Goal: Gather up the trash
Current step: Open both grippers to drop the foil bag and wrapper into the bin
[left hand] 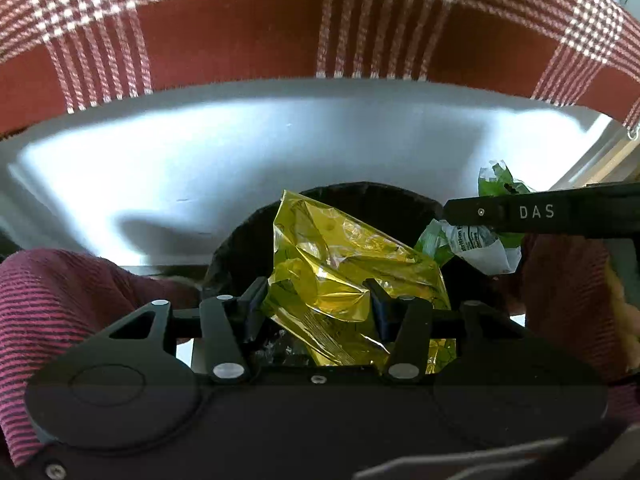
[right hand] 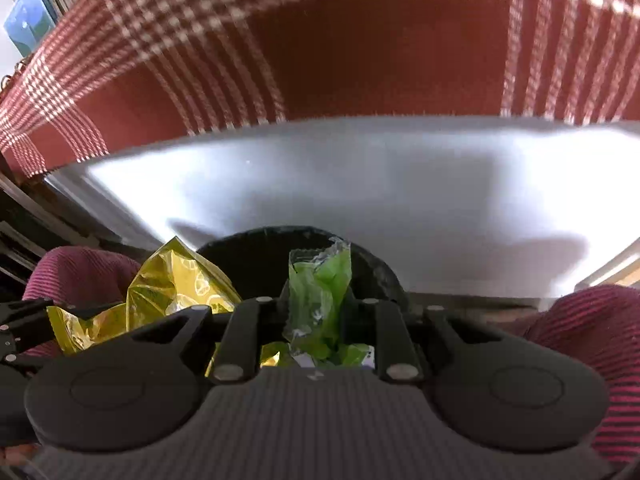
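Observation:
A crumpled yellow foil wrapper (left hand: 336, 264) is pinched in my left gripper (left hand: 316, 292), which is shut on it. It hangs over a round black bin (left hand: 240, 236) below the table edge. In the right wrist view the same yellow foil wrapper (right hand: 176, 280) shows at the left. My right gripper (right hand: 316, 300) is shut on a green and white wrapper (right hand: 320, 280), held upright over the black bin (right hand: 372, 264). The left wrist view shows that green and white wrapper (left hand: 476, 240) and a finger of the right gripper (left hand: 540, 214) crossing it at the right.
A white table (left hand: 200, 152) stretches ahead, with a red checked sofa (left hand: 260, 32) behind it. A person's knees in dark red striped cloth (left hand: 52, 312) flank the bin on both sides. Books (right hand: 40, 4) stand at the far left in the right wrist view.

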Motion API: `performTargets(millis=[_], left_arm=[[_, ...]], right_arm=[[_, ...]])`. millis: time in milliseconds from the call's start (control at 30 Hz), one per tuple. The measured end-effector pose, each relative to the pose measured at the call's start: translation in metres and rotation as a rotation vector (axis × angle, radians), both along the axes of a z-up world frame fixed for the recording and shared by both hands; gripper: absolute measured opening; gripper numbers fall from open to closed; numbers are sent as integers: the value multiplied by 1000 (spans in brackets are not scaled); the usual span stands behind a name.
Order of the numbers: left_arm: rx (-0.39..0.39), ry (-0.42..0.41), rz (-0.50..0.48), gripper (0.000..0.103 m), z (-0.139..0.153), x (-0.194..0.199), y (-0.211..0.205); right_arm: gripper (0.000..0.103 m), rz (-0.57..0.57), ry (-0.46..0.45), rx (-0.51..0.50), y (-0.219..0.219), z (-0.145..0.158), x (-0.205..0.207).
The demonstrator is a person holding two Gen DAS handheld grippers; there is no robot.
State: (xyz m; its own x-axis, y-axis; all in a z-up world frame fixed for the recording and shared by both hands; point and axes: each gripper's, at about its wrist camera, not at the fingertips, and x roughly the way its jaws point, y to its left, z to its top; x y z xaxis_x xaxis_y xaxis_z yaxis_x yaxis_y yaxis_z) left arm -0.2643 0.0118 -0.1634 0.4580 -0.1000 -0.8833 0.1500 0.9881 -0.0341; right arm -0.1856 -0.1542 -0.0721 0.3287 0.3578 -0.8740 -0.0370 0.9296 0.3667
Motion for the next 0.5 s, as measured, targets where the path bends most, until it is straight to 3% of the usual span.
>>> performTargets(millis=[200, 367, 500], left_arm=[[-4, 16, -1, 50, -5, 11, 2], [-6, 11, -10, 58, -4, 13, 2], [7, 3, -19, 67, -3, 19, 1]], right_arm=[[28, -10, 30, 11, 0, -8, 5], [30, -19, 46, 24, 3, -16, 8], [43, -22, 53, 36, 0, -22, 8]])
